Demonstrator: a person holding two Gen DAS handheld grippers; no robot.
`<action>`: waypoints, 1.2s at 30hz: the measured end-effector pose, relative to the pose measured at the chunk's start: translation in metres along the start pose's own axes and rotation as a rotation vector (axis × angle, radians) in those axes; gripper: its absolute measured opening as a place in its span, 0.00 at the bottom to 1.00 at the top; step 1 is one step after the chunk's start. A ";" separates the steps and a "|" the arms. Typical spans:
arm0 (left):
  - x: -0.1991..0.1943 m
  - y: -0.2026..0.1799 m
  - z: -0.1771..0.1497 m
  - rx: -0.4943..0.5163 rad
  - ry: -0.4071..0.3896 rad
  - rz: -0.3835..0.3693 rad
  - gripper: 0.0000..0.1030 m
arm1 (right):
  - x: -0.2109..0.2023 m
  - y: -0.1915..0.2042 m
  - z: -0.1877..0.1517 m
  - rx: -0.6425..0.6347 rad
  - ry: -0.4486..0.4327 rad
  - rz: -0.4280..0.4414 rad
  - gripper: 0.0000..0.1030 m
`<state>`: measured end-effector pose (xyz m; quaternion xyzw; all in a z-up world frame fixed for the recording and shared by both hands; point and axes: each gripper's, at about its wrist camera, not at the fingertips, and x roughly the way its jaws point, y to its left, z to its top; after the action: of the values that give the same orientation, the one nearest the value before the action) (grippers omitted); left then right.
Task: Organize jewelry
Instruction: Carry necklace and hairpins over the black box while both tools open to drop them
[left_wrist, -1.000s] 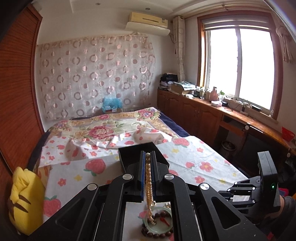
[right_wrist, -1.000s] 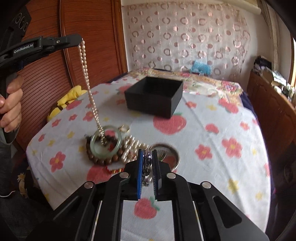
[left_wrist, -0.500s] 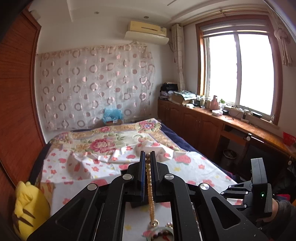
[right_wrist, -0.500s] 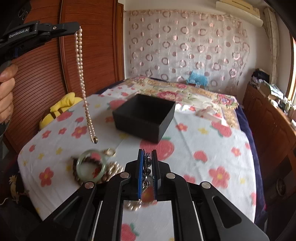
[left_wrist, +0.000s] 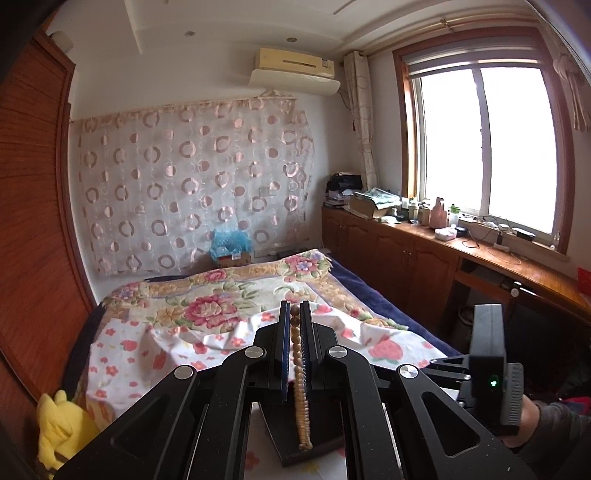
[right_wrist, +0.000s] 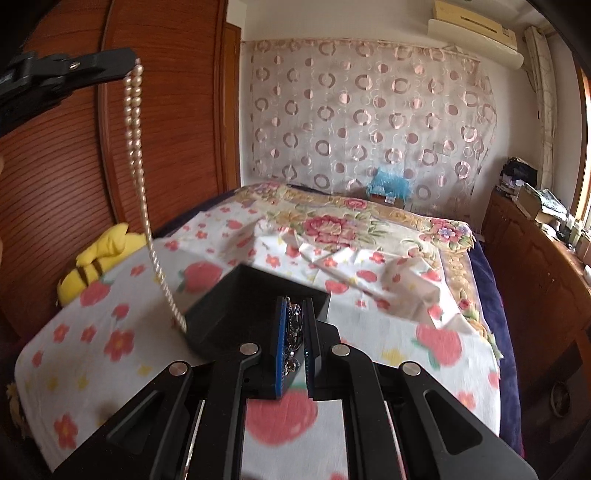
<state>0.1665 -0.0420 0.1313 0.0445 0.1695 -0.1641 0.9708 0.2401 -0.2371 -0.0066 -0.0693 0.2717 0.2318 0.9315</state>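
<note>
My left gripper (left_wrist: 294, 308) is shut on a pearl necklace (left_wrist: 300, 384) that hangs straight down. In the right wrist view the left gripper (right_wrist: 125, 62) is high at the upper left and the pearl necklace (right_wrist: 138, 162) dangles to just left of the open black box (right_wrist: 229, 310). In the left wrist view the black box (left_wrist: 314, 448) lies below the strand's end. My right gripper (right_wrist: 294, 304) is shut on a silver sparkling chain (right_wrist: 293, 332), close over the box's near right corner. The right gripper also shows in the left wrist view (left_wrist: 487, 373).
The box stands on a white cloth with strawberries and flowers (right_wrist: 110, 332) spread over a bed (right_wrist: 351, 218). A yellow plush toy (right_wrist: 96, 258) lies at the bed's left edge by a wooden wardrobe (right_wrist: 55, 184). A wooden cabinet (left_wrist: 424, 254) runs along the right under the window.
Both grippers lifted their jewelry off the pile and moved toward the black box. The pearl strand now hangs free beside the box; the bracelets on the cloth have dropped out of view.
</note>
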 end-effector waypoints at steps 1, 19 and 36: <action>0.006 0.003 0.003 -0.004 0.002 -0.002 0.04 | 0.006 -0.001 0.002 0.004 0.000 0.001 0.09; 0.088 0.022 -0.029 -0.042 0.126 -0.029 0.04 | 0.087 -0.004 -0.015 0.020 0.110 0.079 0.19; 0.089 0.012 -0.083 -0.018 0.257 0.013 0.33 | 0.011 -0.008 -0.047 0.033 0.076 0.023 0.25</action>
<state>0.2238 -0.0462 0.0228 0.0577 0.2934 -0.1495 0.9425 0.2297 -0.2523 -0.0517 -0.0596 0.3113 0.2350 0.9189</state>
